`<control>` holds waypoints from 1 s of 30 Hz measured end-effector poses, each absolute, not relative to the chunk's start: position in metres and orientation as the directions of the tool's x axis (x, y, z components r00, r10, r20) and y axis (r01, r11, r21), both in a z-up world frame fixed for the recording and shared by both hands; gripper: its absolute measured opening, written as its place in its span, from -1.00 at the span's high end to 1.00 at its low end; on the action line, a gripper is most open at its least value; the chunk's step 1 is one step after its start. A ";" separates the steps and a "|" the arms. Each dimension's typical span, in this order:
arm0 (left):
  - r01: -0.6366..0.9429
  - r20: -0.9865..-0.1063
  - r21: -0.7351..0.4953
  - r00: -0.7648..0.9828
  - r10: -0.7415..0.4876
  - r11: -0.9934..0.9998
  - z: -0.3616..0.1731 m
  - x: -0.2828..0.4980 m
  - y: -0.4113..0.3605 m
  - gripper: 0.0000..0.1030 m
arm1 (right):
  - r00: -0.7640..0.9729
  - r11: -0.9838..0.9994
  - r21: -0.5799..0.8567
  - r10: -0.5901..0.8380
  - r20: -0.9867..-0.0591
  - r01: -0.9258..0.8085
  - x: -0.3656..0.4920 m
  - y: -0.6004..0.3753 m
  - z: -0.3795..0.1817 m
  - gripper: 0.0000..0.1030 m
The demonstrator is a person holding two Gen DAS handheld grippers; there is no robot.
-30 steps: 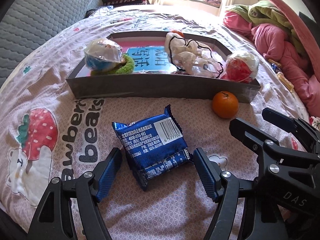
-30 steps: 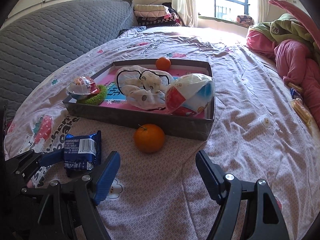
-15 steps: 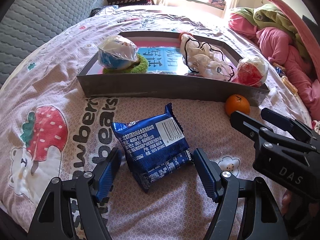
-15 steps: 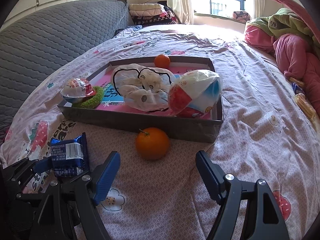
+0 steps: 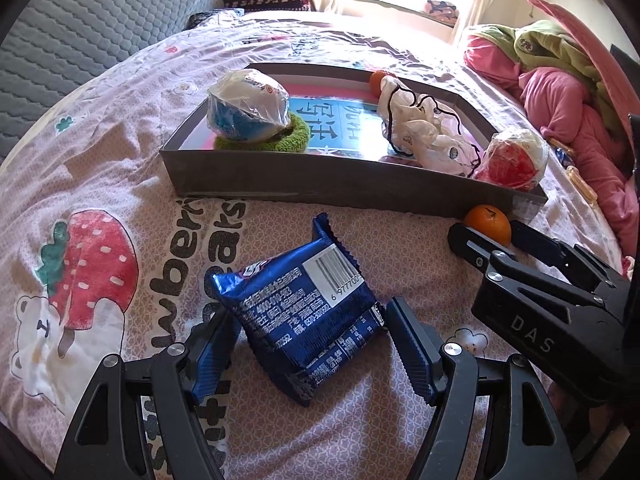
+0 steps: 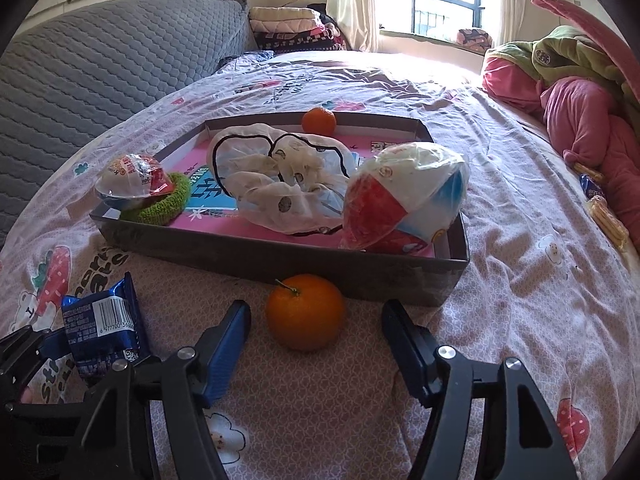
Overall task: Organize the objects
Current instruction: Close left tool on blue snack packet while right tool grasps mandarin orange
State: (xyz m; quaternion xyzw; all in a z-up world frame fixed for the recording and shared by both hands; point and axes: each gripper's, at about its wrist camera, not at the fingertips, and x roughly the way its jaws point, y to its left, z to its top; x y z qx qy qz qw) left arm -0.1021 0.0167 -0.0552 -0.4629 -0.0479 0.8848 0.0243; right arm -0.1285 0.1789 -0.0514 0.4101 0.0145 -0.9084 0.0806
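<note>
A blue snack packet (image 5: 304, 316) lies on the pink bedspread between the open fingers of my left gripper (image 5: 310, 344); it also shows in the right wrist view (image 6: 100, 320). A loose orange (image 6: 306, 312) sits in front of the grey tray (image 6: 280, 260), just ahead of my open right gripper (image 6: 316, 344). The orange also shows in the left wrist view (image 5: 488, 224), with the right gripper (image 5: 516, 264) beside it. The tray holds two wrapped balls (image 6: 404, 196), a green ring (image 6: 168, 200), a crumpled white bag (image 6: 280, 176) and a second orange (image 6: 319, 121).
A grey quilted headboard (image 6: 100, 64) stands at the left. Pink and green bedding (image 6: 580, 92) is piled at the right, with small snack packets (image 6: 600, 204) beside it. Folded blankets (image 6: 288, 28) lie under the window.
Both grippers have moved forward. The left fingers now flank the blue packet more closely. The right fingers have drawn up to the loose orange.
</note>
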 end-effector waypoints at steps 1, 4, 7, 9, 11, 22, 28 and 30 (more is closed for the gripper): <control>0.005 -0.816 -0.111 -0.571 0.088 -0.994 -0.055 -0.103 0.016 -0.48 | -0.648 -0.987 0.040 -0.132 -0.750 0.155 -0.130 0.179 -0.053 -0.22; 0.006 -0.814 -0.113 -0.573 0.089 -0.994 -0.056 -0.106 0.017 -0.45 | -0.646 -0.987 0.036 -0.128 -0.752 0.154 -0.132 0.178 -0.055 -0.15; 0.003 -0.812 -0.104 -0.578 0.083 -0.995 -0.057 -0.108 0.018 -0.44 | -0.649 -0.988 0.039 -0.128 -0.750 0.149 -0.132 0.180 -0.055 -0.06; 0.003 -0.809 -0.106 -0.581 0.084 -0.994 -0.058 -0.109 0.017 -0.43 | -0.650 -0.987 0.048 -0.136 -0.748 0.151 -0.132 0.182 -0.055 -0.04; 0.003 -0.806 -0.106 -0.585 0.084 -0.994 -0.058 -0.109 0.017 -0.39 | -0.651 -0.987 0.046 -0.137 -0.747 0.154 -0.131 0.182 -0.055 -0.02; -0.017 -0.792 -0.088 -0.605 0.080 -0.996 -0.054 -0.106 0.020 -0.16 | -0.656 -0.985 0.046 -0.147 -0.740 0.169 -0.127 0.181 -0.054 0.09; -0.030 -0.787 -0.073 -0.612 0.076 -0.997 -0.052 -0.103 0.022 -0.13 | -0.659 -0.983 0.052 -0.157 -0.736 0.176 -0.124 0.182 -0.053 0.14; -0.034 -0.785 -0.070 -0.615 0.076 -0.997 -0.051 -0.102 0.022 -0.12 | -0.660 -0.982 0.054 -0.162 -0.734 0.182 -0.123 0.182 -0.053 0.19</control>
